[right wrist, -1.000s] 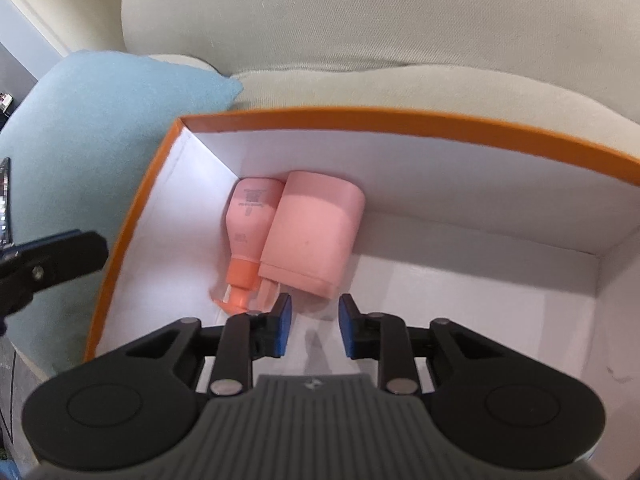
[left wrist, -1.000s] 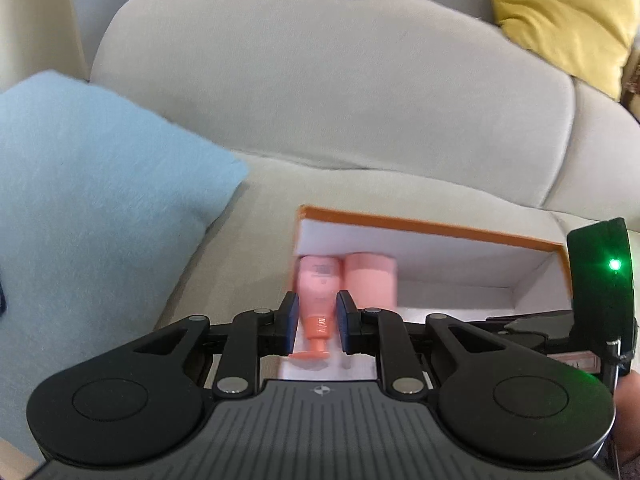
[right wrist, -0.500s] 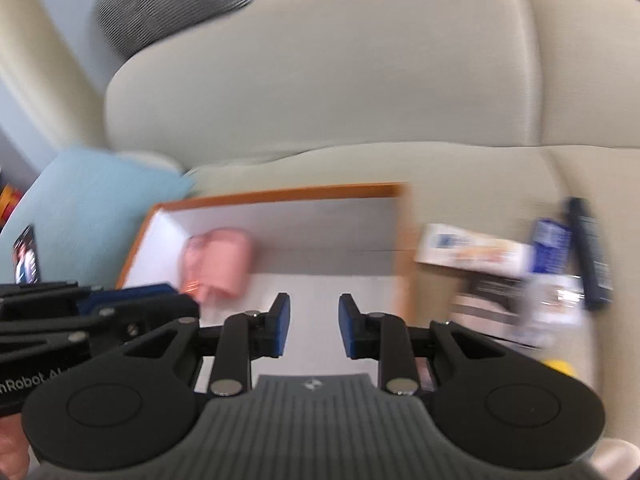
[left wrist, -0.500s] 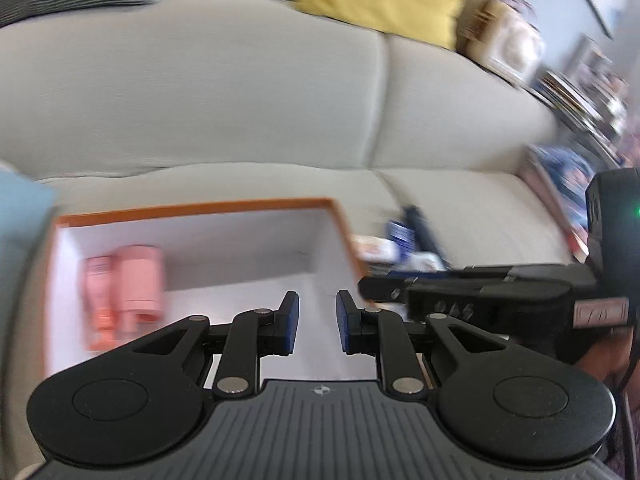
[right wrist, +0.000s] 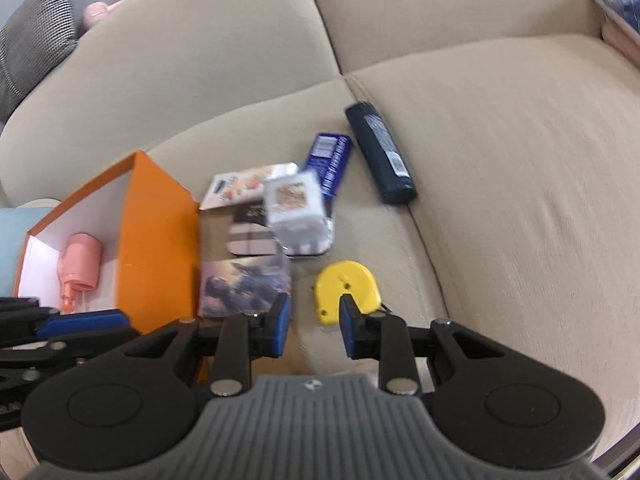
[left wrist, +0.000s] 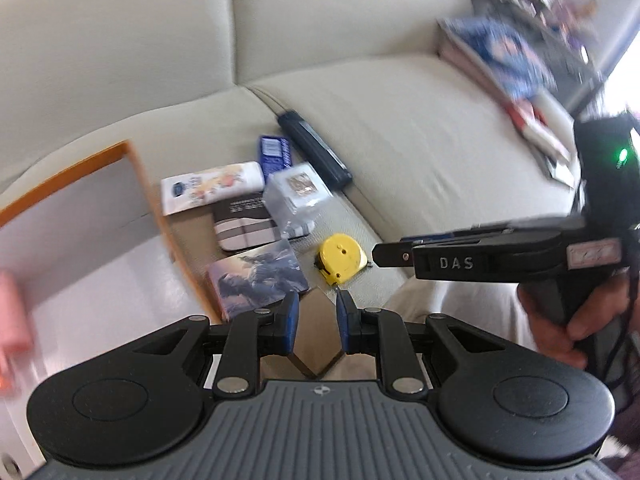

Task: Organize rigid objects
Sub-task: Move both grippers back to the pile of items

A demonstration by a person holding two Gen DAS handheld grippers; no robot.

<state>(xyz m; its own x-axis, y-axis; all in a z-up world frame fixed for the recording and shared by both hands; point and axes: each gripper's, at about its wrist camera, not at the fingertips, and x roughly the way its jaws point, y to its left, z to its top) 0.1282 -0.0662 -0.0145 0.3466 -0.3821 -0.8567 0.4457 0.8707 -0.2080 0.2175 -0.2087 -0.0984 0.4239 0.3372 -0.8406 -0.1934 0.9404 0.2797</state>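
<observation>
An orange box (right wrist: 156, 240) with a white inside (left wrist: 80, 248) lies on the sofa and holds pink bottles (right wrist: 80, 268). To its right lies a pile: a yellow tape measure (right wrist: 346, 290) (left wrist: 342, 258), a picture card (left wrist: 260, 280), a clear case (right wrist: 298, 208), a white packet (left wrist: 212, 188), a blue pack (right wrist: 330, 162) and a dark bar (right wrist: 380, 152). My left gripper (left wrist: 314, 326) is open and empty, just short of the card. My right gripper (right wrist: 312, 326) is open and empty, just short of the tape measure; it also shows in the left wrist view (left wrist: 378, 254).
The beige sofa seat (right wrist: 520, 168) stretches to the right of the pile. A light blue cushion (right wrist: 16, 236) lies left of the box. Books and magazines (left wrist: 512, 52) lie at the sofa's far right. A grey patterned cushion (right wrist: 32, 40) sits on the backrest.
Both grippers have swung right, from over the box and its pink bottles to the pile of loose things. Both stay open and empty.
</observation>
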